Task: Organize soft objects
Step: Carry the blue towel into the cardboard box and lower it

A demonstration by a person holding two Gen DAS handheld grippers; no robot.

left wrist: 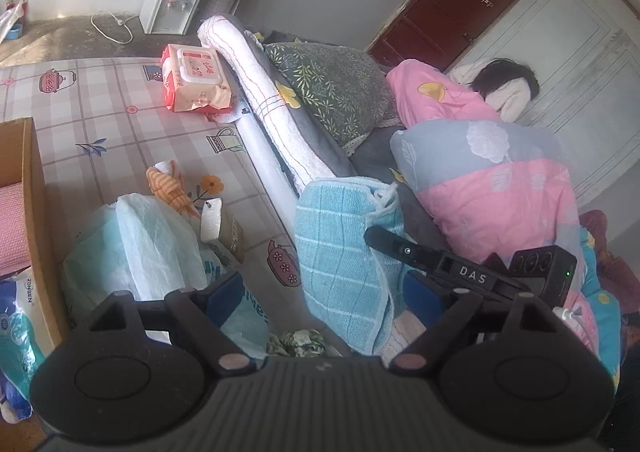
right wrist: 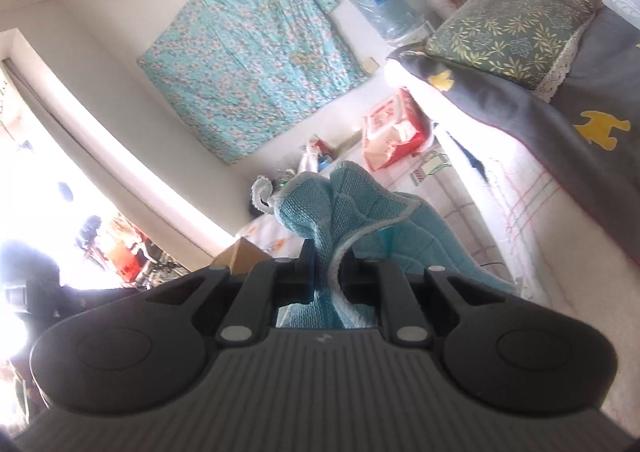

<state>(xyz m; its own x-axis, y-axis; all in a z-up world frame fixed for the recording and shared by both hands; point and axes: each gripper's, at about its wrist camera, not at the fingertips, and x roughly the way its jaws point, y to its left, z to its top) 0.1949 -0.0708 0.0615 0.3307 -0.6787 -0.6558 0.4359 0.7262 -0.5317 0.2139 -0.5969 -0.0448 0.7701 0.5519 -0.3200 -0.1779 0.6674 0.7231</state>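
Observation:
A light blue checked towel [left wrist: 340, 252] hangs over the edge of the bed, lifted by one bunched corner. My right gripper [right wrist: 328, 266] is shut on that corner of the towel [right wrist: 320, 208], and a white loop sticks out beside it. In the left wrist view the right gripper [left wrist: 374, 236] reaches in from the right at the towel's top. My left gripper [left wrist: 324, 292] stands open in front of the hanging towel, its pads not pressing on it. An orange striped cloth [left wrist: 168, 184] and a crumpled pale blue pad [left wrist: 140, 244] lie on the checked mat.
A cardboard box [left wrist: 30, 188] stands at the left with something pink inside. A red wipes pack [left wrist: 196, 80], a tissue pack [left wrist: 222, 228] and a camouflage cloth [left wrist: 298, 342] lie on the mat. On the bed are a green pillow [left wrist: 328, 92] and a pink quilt [left wrist: 500, 180].

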